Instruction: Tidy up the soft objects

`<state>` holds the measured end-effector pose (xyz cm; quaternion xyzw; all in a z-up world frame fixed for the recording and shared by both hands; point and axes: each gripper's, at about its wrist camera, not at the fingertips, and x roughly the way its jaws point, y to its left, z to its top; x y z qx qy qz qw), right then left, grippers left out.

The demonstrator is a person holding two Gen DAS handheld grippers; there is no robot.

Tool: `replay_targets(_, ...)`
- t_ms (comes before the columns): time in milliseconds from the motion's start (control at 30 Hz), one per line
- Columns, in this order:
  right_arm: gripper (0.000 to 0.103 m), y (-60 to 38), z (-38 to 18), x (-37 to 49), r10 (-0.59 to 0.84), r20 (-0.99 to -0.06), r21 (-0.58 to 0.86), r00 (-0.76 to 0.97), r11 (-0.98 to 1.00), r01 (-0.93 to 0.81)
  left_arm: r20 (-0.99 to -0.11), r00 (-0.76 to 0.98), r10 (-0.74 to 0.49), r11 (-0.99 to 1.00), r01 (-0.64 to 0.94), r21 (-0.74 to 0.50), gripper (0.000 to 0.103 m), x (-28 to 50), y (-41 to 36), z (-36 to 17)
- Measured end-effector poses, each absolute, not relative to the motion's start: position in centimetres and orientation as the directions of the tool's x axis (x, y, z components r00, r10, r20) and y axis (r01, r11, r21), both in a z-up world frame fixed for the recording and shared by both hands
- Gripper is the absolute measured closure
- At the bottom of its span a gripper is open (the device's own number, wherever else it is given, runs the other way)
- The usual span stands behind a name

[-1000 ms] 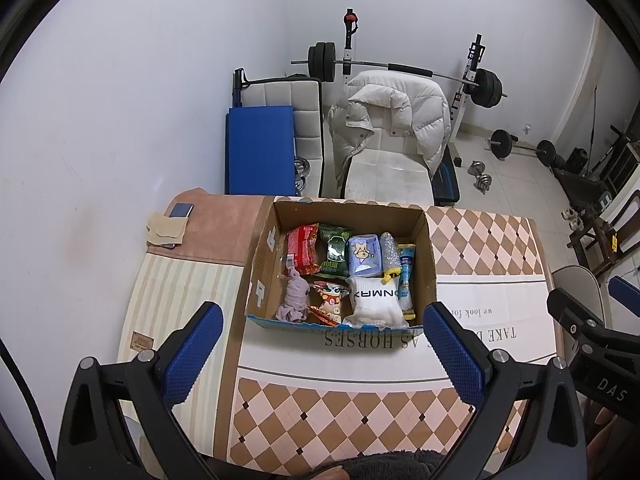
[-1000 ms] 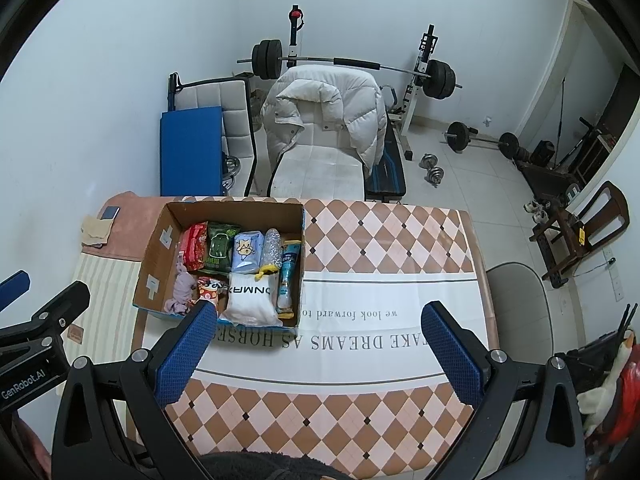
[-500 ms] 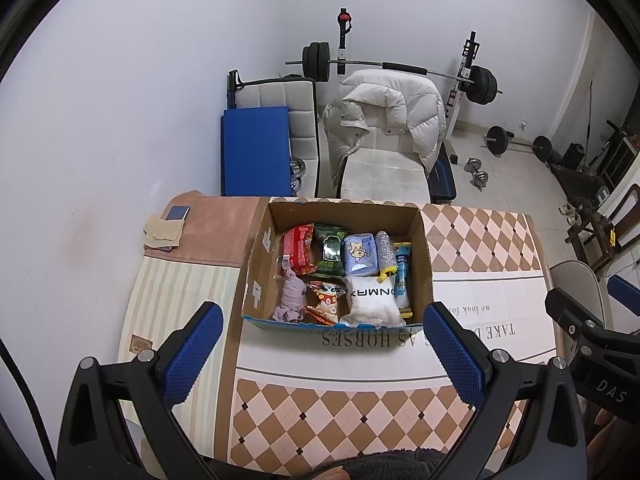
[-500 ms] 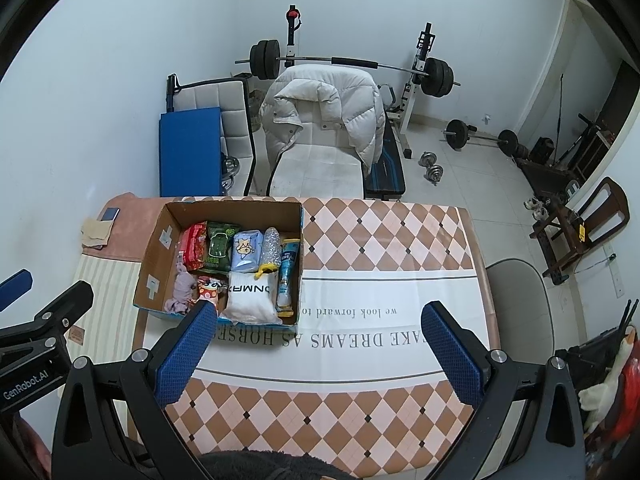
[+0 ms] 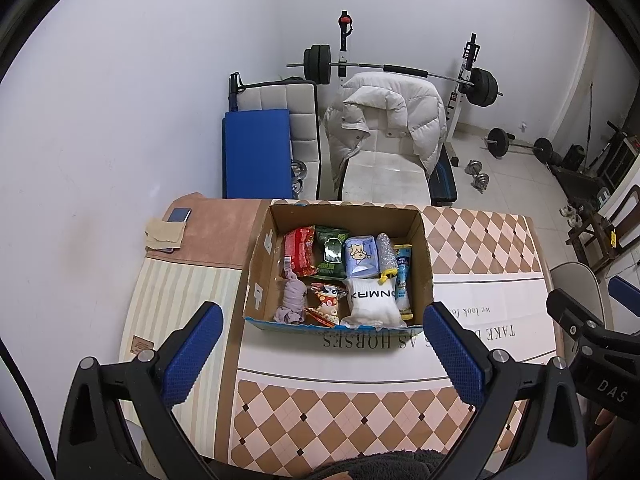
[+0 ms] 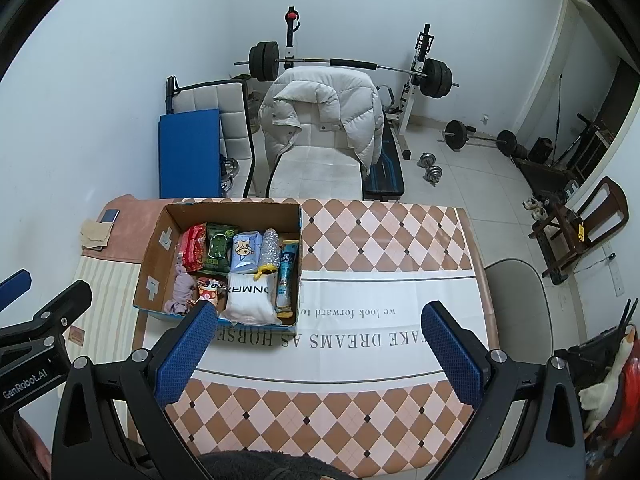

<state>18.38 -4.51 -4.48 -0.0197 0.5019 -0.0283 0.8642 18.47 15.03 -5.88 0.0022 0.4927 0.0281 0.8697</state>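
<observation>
While both grippers hang high above the table (image 6: 380, 240), their jaws are spread wide and hold nothing. The soft things all lie packed in the cardboard box (image 5: 256, 276) on the left part of the table: a red packet (image 5: 298, 251), a green packet (image 5: 331, 252) and a blue tissue pack (image 5: 362, 255) along the far side, with a mauve cloth bundle (image 5: 291, 299), a cartoon snack bag (image 5: 326, 305) and a white sock pack (image 5: 374, 302) along the near side, and a slim tube (image 5: 404, 280) against the right wall.

From the left gripper (image 5: 324, 354) the box lies straight ahead and below, centred between the fingers. From the right gripper (image 6: 320, 354) it sits ahead and off to the left, past the left finger. By that the left gripper is the nearer one. The sock pack and tube run lengthwise away from the viewer, so jaws would close across them side to side.

Such a full box fits either sorting finished or unpacking yet to come
</observation>
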Motion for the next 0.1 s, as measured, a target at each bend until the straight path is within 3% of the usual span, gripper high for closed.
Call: replay_targets(100, 0.0, -4.5, -4.48, 18.35, -0.069, -0.866, -0.062, 0.495, 0.998, 0.03, -0.854, 0.518, 0.054, 0.998, -0.046, 0.035, 0.0, 18.38, 14.98, -5.65)
